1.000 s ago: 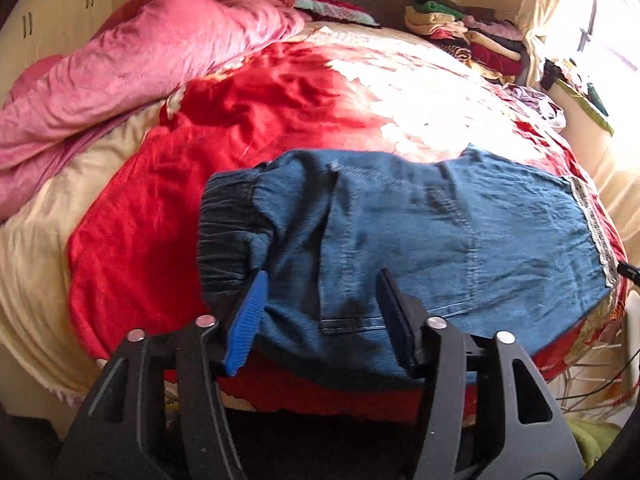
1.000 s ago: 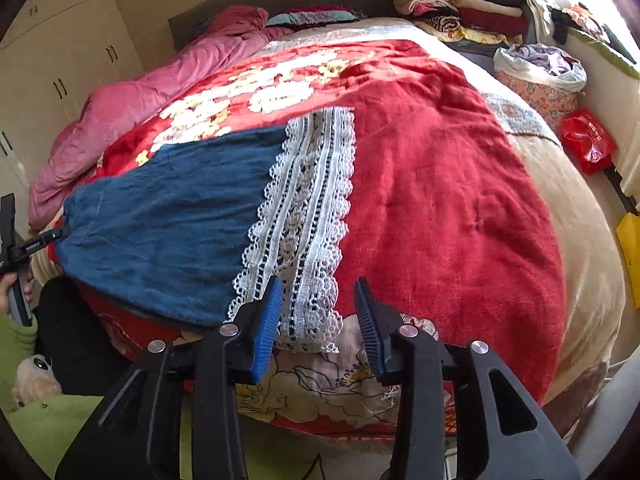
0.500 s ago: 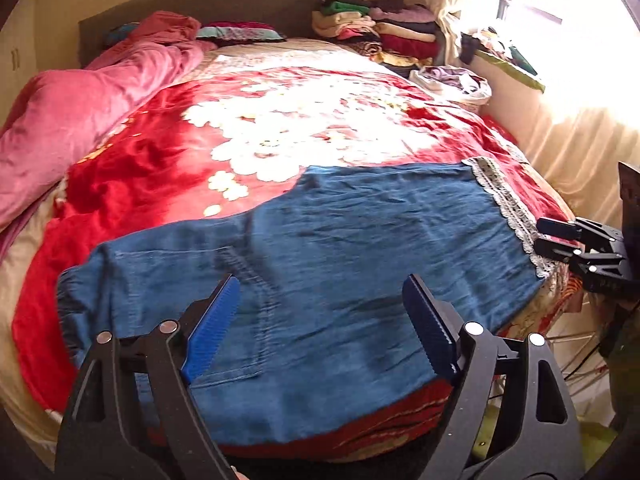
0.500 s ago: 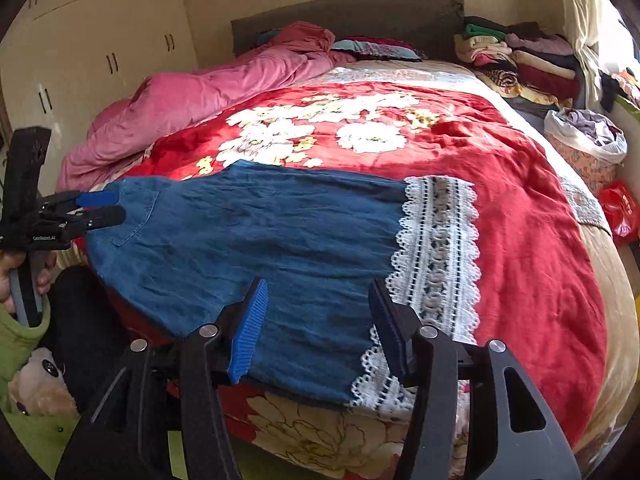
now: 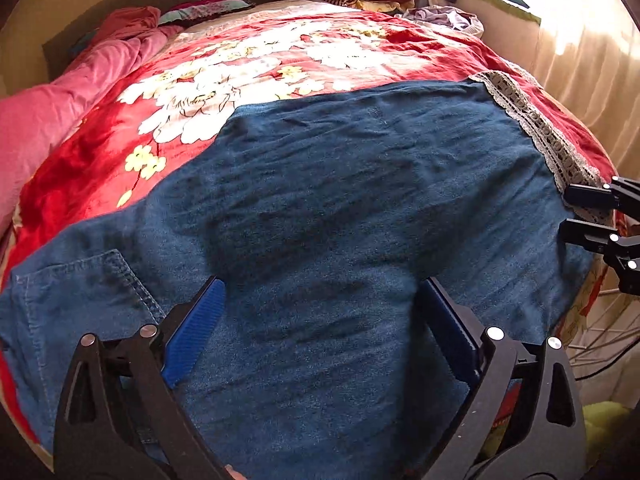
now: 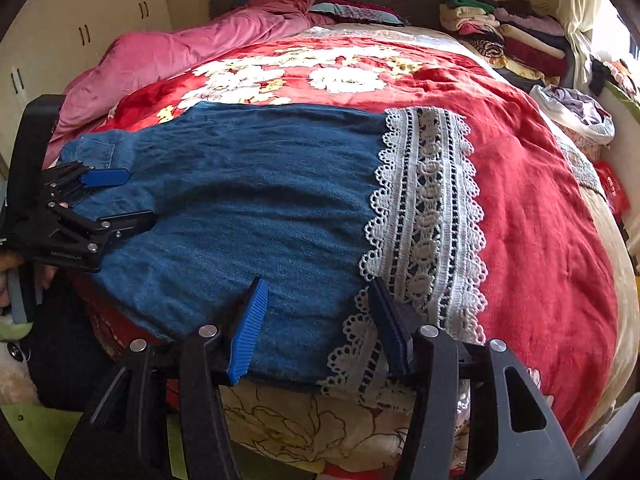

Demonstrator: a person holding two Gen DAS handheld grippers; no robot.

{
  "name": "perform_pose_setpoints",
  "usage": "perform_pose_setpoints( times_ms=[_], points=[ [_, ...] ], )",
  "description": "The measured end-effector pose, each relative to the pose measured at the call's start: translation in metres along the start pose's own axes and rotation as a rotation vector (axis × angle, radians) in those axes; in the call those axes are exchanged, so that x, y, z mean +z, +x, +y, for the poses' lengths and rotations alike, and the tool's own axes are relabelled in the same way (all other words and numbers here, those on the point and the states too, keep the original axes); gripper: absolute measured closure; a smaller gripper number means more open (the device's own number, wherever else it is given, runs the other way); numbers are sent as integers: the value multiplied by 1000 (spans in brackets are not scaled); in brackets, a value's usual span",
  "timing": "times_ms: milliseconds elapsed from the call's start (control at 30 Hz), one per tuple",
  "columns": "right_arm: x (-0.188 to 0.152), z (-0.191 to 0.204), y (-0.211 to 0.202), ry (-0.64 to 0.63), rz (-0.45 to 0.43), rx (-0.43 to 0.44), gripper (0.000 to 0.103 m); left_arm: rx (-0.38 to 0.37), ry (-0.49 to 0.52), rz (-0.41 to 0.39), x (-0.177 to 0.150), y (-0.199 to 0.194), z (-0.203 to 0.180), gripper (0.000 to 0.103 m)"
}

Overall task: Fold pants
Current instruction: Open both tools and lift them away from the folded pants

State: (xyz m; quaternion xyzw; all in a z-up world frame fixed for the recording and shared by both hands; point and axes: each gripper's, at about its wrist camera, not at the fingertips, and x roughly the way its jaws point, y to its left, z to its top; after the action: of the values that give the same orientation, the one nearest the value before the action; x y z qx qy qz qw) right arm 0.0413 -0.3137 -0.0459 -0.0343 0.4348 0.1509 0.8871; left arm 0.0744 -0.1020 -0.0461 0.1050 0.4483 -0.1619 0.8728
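Observation:
Blue denim pants [image 5: 340, 200] lie flat across a red floral blanket [image 5: 80, 176] on the bed, back pocket [image 5: 80, 292] at the left and white lace hem [image 6: 428, 208] at the right. My left gripper [image 5: 320, 312] hovers over the middle of the pants; its jaws are opening wide, with denim under them and nothing pinched. In the right wrist view the left gripper [image 6: 140, 198] shows near the pocket end. My right gripper [image 6: 318, 320] stands open above the near edge where denim [image 6: 248, 184] meets lace. The left wrist view shows it [image 5: 576, 214] by the lace hem [image 5: 536, 132].
A pink duvet [image 6: 180, 48] is bunched along the far left of the bed. Several folded clothes [image 6: 508, 40] are stacked by the headboard at the right. A bag of laundry [image 6: 576, 112] sits beside the bed, and a cream wardrobe [image 6: 80, 20] stands at the left.
My left gripper has moved from the waistband end toward the middle of the pants, and its jaws have spread much wider. My right gripper has shifted left along the hem and opened wider.

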Motion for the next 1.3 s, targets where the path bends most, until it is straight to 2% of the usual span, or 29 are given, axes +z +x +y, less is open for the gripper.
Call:
perform_pose_setpoints(
  times_ms=[133,200,300,467,500,533,867,1300],
  points=[
    [-2,0,2,5,-3,-5,51,-7,-10,-16,-4,-1,-1,12],
    [0,0,0,10,-6,12,47,-8,-13,-24,-4,-2,-1,12],
    [3,1,-13,22,-31,32,47,-8,-28,-38,-4,-11,-3,12],
    [8,2,-33,27,-78,37,47,-32,15,-77,-3,-34,-20,12],
    [8,2,-35,31,-81,32,45,-36,17,-86,-3,-38,-22,12],
    [9,1,-38,36,-85,28,34,-40,17,-90,-2,-42,-24,12],
    [7,-19,-62,100,-147,1,34,-83,9,-121,11,-64,-31,10],
    [-4,-41,-65,174,-161,-6,34,-100,46,-122,44,-60,-44,10]
  ],
)
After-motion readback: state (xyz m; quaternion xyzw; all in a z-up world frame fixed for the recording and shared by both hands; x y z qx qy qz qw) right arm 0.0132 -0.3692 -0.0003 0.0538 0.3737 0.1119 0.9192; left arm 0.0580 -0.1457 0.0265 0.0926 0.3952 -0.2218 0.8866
